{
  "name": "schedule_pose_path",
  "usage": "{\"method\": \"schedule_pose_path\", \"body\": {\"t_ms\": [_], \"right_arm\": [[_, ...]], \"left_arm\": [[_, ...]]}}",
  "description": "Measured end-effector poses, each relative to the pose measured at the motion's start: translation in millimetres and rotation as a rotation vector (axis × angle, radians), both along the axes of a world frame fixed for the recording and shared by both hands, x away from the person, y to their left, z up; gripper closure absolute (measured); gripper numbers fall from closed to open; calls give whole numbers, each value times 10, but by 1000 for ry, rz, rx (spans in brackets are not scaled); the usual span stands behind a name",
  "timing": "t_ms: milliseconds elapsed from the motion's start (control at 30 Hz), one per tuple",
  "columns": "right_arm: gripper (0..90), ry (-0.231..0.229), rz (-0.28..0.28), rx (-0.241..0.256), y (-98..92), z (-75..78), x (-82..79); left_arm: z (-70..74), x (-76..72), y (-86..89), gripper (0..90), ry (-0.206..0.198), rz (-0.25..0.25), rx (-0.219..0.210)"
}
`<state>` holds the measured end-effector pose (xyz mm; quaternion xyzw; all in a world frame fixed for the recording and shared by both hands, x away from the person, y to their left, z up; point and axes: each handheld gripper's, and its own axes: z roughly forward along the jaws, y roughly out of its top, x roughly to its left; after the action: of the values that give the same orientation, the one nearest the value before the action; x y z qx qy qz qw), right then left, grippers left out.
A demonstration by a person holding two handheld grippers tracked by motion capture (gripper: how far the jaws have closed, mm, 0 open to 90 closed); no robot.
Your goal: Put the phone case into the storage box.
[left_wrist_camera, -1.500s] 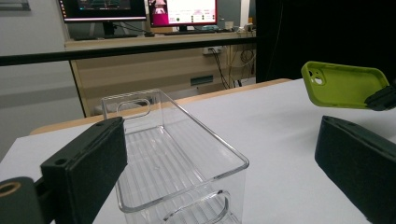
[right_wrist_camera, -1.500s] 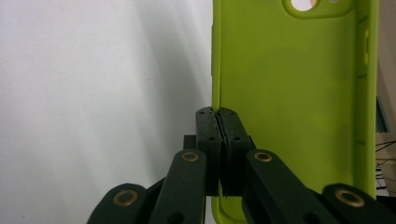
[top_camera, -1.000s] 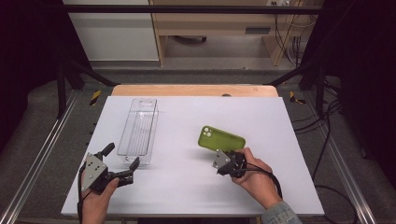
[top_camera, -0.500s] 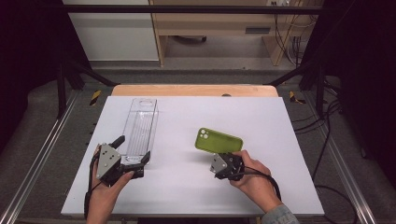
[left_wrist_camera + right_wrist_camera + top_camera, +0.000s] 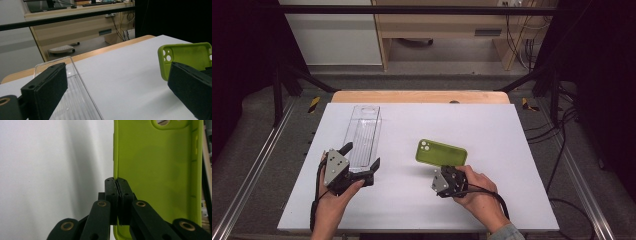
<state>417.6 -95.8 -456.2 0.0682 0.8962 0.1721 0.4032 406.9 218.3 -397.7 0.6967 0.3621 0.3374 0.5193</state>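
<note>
1. The right gripper (image 5: 443,176) sits at about five o'clock on the white table (image 5: 492,130), held in the person's right hand (image 5: 479,192). Its jaws are clenched on the long edge of a lime-green phone case (image 5: 442,153).
2. In the right gripper view the two black jaws meet tightly over that edge – the green phone case (image 5: 160,177) stands on its side, hollow face toward the camera, with its camera cut-out at twelve o'clock.
3. From the high view the case rises just beyond the right gripper, lifted off the table surface, near the table's centre.
4. The left gripper (image 5: 362,162) is at about seven o'clock on the table, held in the left hand (image 5: 332,200). Its jaws are spread wide apart, grasping nothing.
5. A clear plastic tray (image 5: 362,132) lies lengthwise from about ten o'clock toward the left gripper – its near end falls between the parted jaws.
6. In the left gripper view the tray (image 5: 75,100) runs beside the left jaw, and the case (image 5: 187,55) shows behind the right jaw at three o'clock.
</note>
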Motion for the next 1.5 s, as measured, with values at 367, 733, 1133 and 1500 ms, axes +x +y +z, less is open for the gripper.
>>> {"method": "schedule_pose_path", "body": {"t_ms": [367,733,1133,1500], "right_arm": [[886,-78,2,-24,25,-7,-75],[886,-95,11,-23,30,24,-159],[886,-41,38,-46,112,30,-154],[886,-41,66,-44,230,110,-141]], "left_arm": [[2,14,-100,22,16,-13,46],[78,-34,-157,30,-15,-44,84],[65,11,-292,38,-2,-70,91],[7,24,-401,46,6,-91,81]]}}
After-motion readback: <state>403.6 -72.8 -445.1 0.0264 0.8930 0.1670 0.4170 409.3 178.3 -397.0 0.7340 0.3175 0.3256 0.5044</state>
